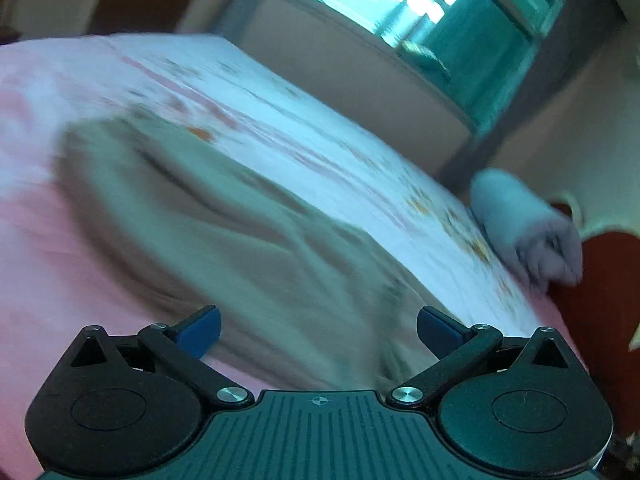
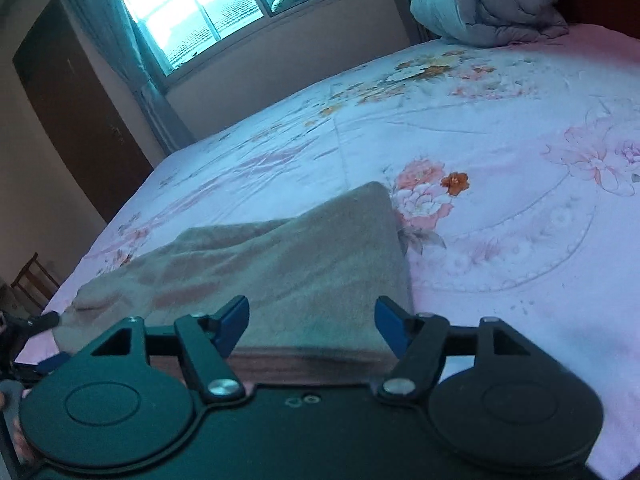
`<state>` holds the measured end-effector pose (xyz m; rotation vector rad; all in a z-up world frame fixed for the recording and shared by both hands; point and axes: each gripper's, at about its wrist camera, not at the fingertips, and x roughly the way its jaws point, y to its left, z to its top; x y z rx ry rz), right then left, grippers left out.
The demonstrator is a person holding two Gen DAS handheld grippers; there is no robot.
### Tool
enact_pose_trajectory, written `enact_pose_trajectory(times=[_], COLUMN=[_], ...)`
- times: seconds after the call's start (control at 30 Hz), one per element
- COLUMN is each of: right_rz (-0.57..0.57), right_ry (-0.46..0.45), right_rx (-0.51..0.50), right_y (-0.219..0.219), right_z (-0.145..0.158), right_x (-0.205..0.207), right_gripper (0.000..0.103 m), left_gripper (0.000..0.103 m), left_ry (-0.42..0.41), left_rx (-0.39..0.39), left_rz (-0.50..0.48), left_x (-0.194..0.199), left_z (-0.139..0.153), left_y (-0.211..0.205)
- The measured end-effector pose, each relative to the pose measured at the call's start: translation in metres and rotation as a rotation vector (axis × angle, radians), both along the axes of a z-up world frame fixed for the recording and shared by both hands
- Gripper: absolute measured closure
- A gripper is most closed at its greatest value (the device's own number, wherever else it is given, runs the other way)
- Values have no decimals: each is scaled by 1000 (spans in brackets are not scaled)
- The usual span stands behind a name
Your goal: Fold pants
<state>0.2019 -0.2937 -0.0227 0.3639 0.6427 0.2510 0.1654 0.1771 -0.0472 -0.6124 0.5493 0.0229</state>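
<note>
Beige pants lie spread on the pink floral bed sheet, with a folded edge toward the right. In the left wrist view the pants are blurred and wrinkled, running across the sheet. My left gripper is open, just above the near edge of the pants, holding nothing. My right gripper is open over the near end of the pants, holding nothing. Part of the left gripper shows at the far left of the right wrist view, beside the pants.
A rolled grey quilt lies at the bed's far corner; it also shows in the left wrist view. A window with curtains, a dark door and a wooden chair stand beyond the bed.
</note>
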Motion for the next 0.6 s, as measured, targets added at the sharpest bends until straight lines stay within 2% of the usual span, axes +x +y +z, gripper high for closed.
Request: enact_pose_trajectory(times=[0.03,0.1,0.2,0.37,0.5,0.6], right_rz=[3,12,25,39,54,60], right_ry=[2,7,20,24,-3,-20], right_rx=[-3,-13,-23,-41,-73,-111], right_y=[2,10,25,52,75,93], right_z=[0,-3,-4,1,9,12], right_x=[-3,-8,-13,-14,-14,-13], right_gripper=[41,41,41,40,39,36], left_gripper=[0,0,0,3,3,3], left_ry=[6,26,14,-22,-13,6], left_rx=[-6,-83,-260,-417,-440,-390], left_rz=[36,113,197,243,233,203], left_x=[-4,-9,-6,28,64,89], left_z=[-4,-18,-42,-70,-83,-85], left_y=[18,60,111,154,176,187])
